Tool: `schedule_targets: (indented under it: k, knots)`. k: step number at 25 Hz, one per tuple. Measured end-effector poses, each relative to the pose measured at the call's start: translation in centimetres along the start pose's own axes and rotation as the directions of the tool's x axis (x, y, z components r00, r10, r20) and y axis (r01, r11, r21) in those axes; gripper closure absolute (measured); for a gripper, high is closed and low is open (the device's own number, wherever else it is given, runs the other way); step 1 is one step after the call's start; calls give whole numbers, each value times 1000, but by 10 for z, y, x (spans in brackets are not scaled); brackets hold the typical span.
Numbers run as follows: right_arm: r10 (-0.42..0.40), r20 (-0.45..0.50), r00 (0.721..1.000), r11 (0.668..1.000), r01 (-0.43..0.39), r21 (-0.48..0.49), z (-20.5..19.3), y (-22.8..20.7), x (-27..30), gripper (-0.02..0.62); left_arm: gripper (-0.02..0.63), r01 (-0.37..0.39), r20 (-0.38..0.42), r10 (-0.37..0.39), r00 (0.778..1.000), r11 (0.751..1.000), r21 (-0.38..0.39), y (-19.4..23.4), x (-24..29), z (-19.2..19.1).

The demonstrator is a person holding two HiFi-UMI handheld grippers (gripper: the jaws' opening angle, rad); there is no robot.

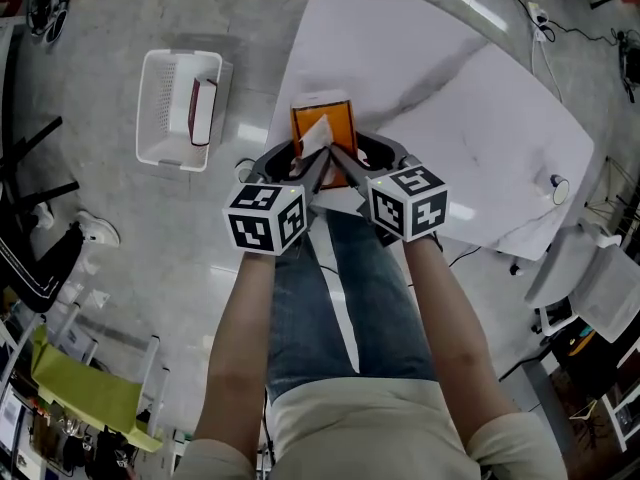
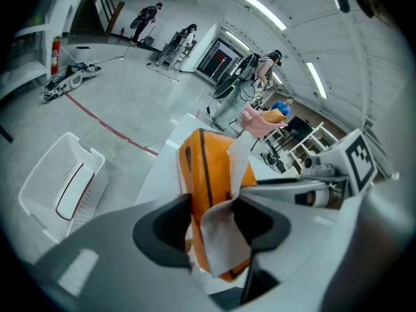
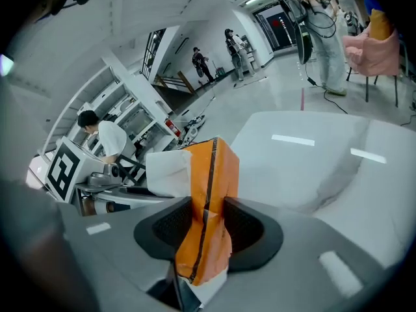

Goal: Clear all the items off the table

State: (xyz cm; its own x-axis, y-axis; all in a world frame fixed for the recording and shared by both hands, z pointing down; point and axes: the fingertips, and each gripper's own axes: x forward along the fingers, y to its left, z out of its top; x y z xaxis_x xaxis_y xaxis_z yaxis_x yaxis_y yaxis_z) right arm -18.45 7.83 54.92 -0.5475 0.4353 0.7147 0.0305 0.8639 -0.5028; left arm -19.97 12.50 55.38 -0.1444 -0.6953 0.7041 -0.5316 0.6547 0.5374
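- The left gripper (image 2: 211, 225) and the right gripper (image 3: 208, 225) each clamp the near end of the orange-and-white crinkled plastic packet (image 1: 326, 124). They sit side by side over the near corner of the white marble-look table (image 1: 455, 83).
- We judge the thin film could tear or slip from one grip if our hands drift apart or twist.
- The white slatted plastic basket (image 1: 152, 108) stands on the floor, well to the left; letting go early would miss it.
- The packet's long axis runs away from us, free end toward the table's middle.
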Motion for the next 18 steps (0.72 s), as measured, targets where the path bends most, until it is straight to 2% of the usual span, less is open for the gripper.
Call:
schedule_targets:
  k: [18]
  knots:
    - [34,-39,999,997,-37,-61,24,55,54,443,400,-29,48,32,998,998,-60,67,-40,18]
